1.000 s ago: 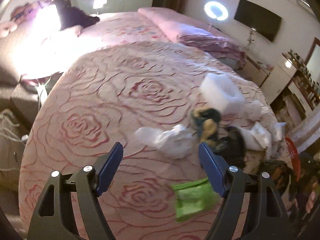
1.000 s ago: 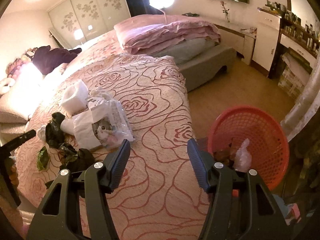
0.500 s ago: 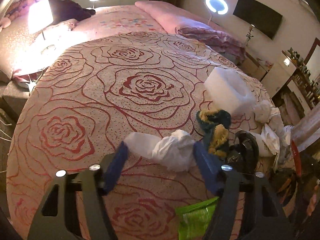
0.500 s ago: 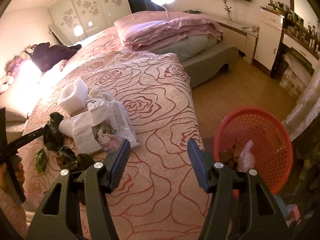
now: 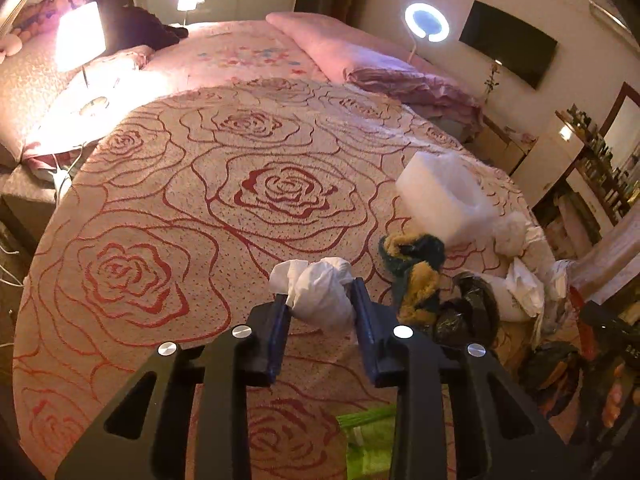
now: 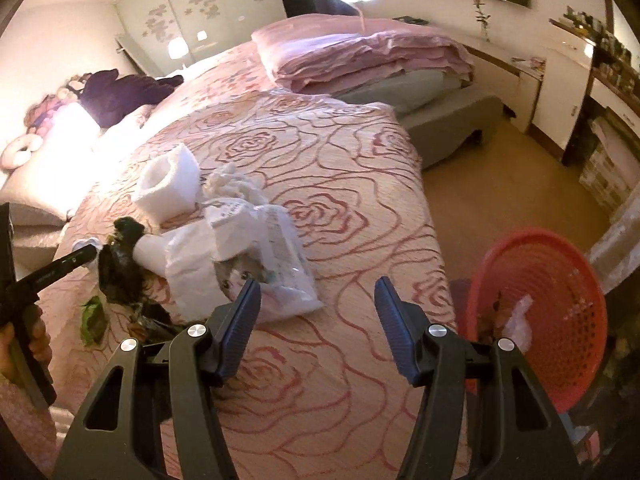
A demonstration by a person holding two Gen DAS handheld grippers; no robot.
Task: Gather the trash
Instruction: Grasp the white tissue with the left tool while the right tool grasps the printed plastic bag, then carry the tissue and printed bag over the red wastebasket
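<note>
In the left wrist view my left gripper (image 5: 320,292) is shut on a crumpled white tissue wad (image 5: 318,290) lying on the rose-patterned bedspread (image 5: 180,220). Right of it lie a teal and yellow wrapper (image 5: 414,264), black plastic (image 5: 474,308), a white foam piece (image 5: 440,196) and a green packet (image 5: 368,440). In the right wrist view my right gripper (image 6: 318,300) hangs open over the bedspread (image 6: 360,200), nothing between its fingers, just right of a clear bag with a cat picture (image 6: 256,264). The left gripper's finger (image 6: 60,266) shows at the left edge, held by a hand (image 6: 24,340).
A red mesh basket (image 6: 560,320) with some trash inside stands on the floor right of the bed. Folded pink bedding (image 6: 360,52) lies at the far end. White paper scraps (image 6: 232,184) and the foam piece (image 6: 168,182) sit beyond the cat bag.
My left gripper has closed from wide open onto the white tissue wad. My right gripper has drifted left toward the trash pile, still open.
</note>
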